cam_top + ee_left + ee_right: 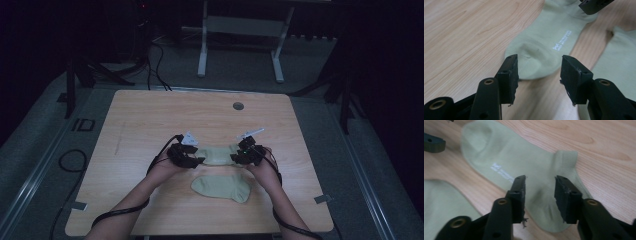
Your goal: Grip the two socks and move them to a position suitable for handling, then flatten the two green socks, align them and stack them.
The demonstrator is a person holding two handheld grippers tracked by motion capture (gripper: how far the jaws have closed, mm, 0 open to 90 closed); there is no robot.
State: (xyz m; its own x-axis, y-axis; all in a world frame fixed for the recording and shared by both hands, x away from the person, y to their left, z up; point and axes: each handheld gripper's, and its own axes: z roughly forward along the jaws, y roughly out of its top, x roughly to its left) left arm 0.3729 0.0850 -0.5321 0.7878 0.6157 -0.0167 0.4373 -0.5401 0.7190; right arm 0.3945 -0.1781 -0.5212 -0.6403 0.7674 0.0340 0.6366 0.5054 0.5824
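A pale green ankle sock (pixel 218 154) lies flat on the wooden table (pixel 150 115), stretched between my two grippers. My left gripper (pixel 200 160) is at its toe end, and its jaws stand open just above the toe (pixel 534 60), not pressing it. At the cuff and heel end, my right gripper (pixel 235 157) is open too, with the sock (pixel 506 157) lying under the gap between its jaws. White lettering (pixel 561 41) shows on the sock's middle. A second matching sock (pixel 222 188) lies flat closer to the person, apart from the first.
A round cable hole (pixel 238 106) sits near the table's far edge. White desk legs (pixel 202 50) stand on the floor beyond it, and black cables (pixel 70 160) lie on the floor at the left. Bare wood surrounds the socks.
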